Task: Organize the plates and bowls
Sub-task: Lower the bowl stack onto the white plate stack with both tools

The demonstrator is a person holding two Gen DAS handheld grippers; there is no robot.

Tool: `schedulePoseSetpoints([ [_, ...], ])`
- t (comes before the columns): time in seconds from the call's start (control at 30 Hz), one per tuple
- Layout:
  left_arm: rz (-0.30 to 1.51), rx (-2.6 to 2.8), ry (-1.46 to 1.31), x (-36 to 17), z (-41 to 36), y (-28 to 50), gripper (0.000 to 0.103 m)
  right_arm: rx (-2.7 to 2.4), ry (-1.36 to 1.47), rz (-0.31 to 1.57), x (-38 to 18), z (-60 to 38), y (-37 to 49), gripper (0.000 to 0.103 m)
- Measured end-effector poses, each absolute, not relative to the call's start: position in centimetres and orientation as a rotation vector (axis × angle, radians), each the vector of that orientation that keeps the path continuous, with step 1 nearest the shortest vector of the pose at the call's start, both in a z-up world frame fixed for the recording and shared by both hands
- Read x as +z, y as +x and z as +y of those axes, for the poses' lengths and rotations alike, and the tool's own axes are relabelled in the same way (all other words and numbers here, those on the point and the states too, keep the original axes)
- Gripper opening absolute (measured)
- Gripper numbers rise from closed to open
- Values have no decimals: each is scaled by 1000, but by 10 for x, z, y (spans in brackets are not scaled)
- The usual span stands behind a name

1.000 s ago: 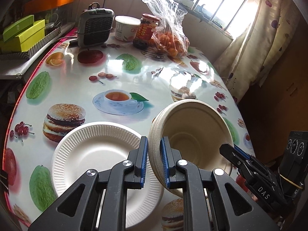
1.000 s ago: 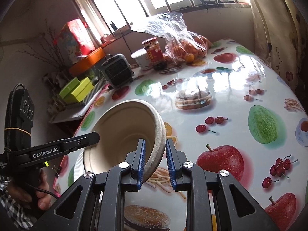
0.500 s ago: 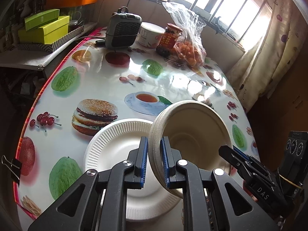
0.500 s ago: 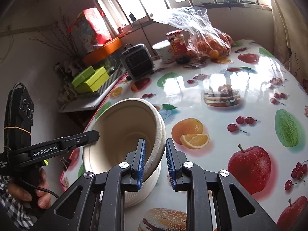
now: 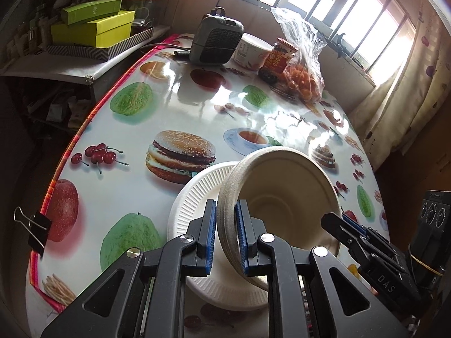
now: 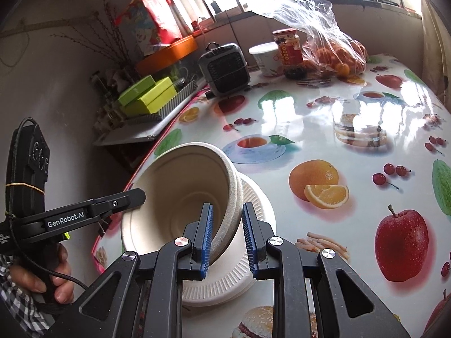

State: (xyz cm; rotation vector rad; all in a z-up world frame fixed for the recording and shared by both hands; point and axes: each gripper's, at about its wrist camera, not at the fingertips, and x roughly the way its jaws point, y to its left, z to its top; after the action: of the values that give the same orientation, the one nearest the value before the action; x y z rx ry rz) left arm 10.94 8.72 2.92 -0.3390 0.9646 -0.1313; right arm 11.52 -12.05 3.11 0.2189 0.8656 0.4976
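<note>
Sunlit, fruit-printed bench: both grippers grip a tilted stack of beige bowls (image 5: 282, 194) over a white paper plate (image 5: 194, 197) — left gripper (image 5: 227, 235) clenched on the rim, right gripper (image 6: 225, 231) straddling it loosely — next, seemingly, lowering it level onto the plate.

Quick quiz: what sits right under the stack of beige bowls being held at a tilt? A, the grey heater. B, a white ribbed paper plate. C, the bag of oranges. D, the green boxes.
B: the beige bowls, pinched at the rim by the left tongs, tilt over the white ribbed paper plate on the table; the other items sit far off.
</note>
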Motion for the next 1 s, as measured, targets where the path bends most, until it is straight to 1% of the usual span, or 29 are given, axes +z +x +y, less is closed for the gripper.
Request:
schedulePoseSetpoints([
  [0.5, 990, -131, -368, 15, 102, 109, 15, 491, 194, 887, 25, -104, 115, 22],
  [0.93, 988, -137, -375, 14, 102, 113, 15, 483, 188, 888, 24, -105, 116, 23],
  [1.0, 988, -138, -369, 14, 102, 113, 15, 485, 187, 889, 25, -105, 117, 24],
])
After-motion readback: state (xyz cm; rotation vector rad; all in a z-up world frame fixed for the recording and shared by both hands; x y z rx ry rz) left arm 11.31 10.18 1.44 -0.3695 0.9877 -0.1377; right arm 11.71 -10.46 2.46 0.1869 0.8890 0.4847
